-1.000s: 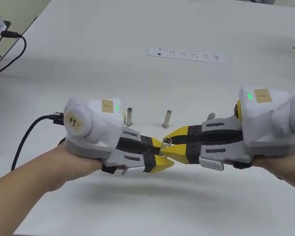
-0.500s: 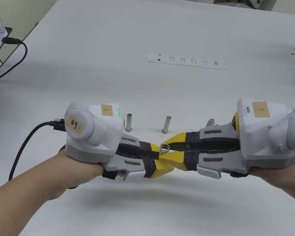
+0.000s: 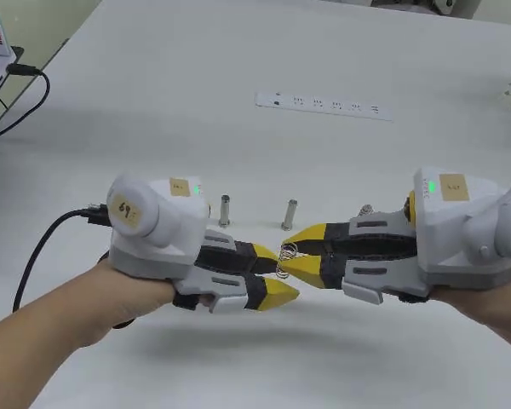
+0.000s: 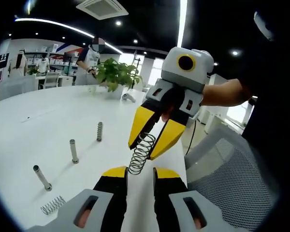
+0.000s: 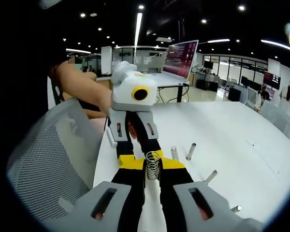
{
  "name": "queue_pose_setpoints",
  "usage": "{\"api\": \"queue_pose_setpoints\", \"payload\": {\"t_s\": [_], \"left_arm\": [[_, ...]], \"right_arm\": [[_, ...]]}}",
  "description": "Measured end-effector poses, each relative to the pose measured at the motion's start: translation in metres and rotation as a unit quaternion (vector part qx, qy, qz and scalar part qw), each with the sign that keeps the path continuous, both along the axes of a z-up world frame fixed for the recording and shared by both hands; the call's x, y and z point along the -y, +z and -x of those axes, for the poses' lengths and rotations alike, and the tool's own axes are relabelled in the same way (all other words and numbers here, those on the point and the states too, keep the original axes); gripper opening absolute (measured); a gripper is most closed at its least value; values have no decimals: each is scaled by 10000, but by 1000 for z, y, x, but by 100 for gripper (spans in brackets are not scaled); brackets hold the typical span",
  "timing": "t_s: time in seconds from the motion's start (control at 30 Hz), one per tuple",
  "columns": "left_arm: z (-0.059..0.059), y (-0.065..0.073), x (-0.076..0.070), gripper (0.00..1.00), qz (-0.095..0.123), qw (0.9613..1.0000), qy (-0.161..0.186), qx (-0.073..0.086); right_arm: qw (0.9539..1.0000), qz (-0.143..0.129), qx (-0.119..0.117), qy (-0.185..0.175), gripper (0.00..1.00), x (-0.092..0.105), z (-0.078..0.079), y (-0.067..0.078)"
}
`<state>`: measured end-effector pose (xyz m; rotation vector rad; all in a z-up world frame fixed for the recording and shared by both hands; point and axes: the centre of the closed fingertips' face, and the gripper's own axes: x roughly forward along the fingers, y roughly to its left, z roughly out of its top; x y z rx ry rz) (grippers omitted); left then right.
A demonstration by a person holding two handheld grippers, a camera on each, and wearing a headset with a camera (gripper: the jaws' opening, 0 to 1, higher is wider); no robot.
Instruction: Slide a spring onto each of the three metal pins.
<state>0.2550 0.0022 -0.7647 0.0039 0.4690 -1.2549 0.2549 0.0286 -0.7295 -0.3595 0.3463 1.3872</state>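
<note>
- The right tongs (image 3: 284, 255) pinch a coil spring (image 4: 141, 153) by 1 end, in the air above the white table (image 3: 153, 102).
- This spring is thin, bright steel wire wound in open, even turns. It slants from the right tongs' yellow tips toward the left tongs (image 4: 141, 173).
- The left tongs are spread. The spring's free end sits in their gap, just beside 1 yellow tip; whether it touches cannot be told.
- Behind the tongs, 3 short metal pins stand upright in a row on the table.
- The first bare pin (image 3: 225, 210) and the second bare pin (image 3: 289, 214) carry nothing.
- The third pin (image 4: 100, 124) has a fitted spring (image 5: 174, 153) around its shaft.
- A loose spring (image 4: 53, 205) lies on its side on the table, near the first bare pin.
- A white power strip (image 3: 324, 100) lies farther back, well apart from the pins.
</note>
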Motion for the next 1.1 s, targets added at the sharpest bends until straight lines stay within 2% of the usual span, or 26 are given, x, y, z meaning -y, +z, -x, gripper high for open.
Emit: {"api": "queue_pose_setpoints", "payload": {"t_s": [0.1,0.23,0.47,0.6,0.77,0.87,1.03,1.1], "left_arm": [[-1,0,-3,15,-24,10000,48,47],[-4,-1,-8,23,-21,9997,220,35],[-5,-4,-20,29,-58,9993,373,7],[-9,-9,-33,36,-235,9987,451,43],[-13,-12,-49,42,-341,9974,628,40],[-18,-13,-62,45,-404,9954,852,149],[-23,-14,-79,58,-449,9926,1117,182],[-24,-14,-84,67,-473,9912,1222,190]], "right_arm": [[10000,13,18,-25,8,1,-1,-1],[9999,56,78,-83,8,1,-3,-2],[9997,124,125,-180,8,3,-6,-6],[9996,147,126,-189,8,3,-5,-7],[9994,214,171,-208,8,5,-6,-9],[9992,203,203,-273,8,7,-8,-9],[9985,247,253,-427,8,11,-14,-11],[9981,247,272,-491,8,12,-16,-11]]}}
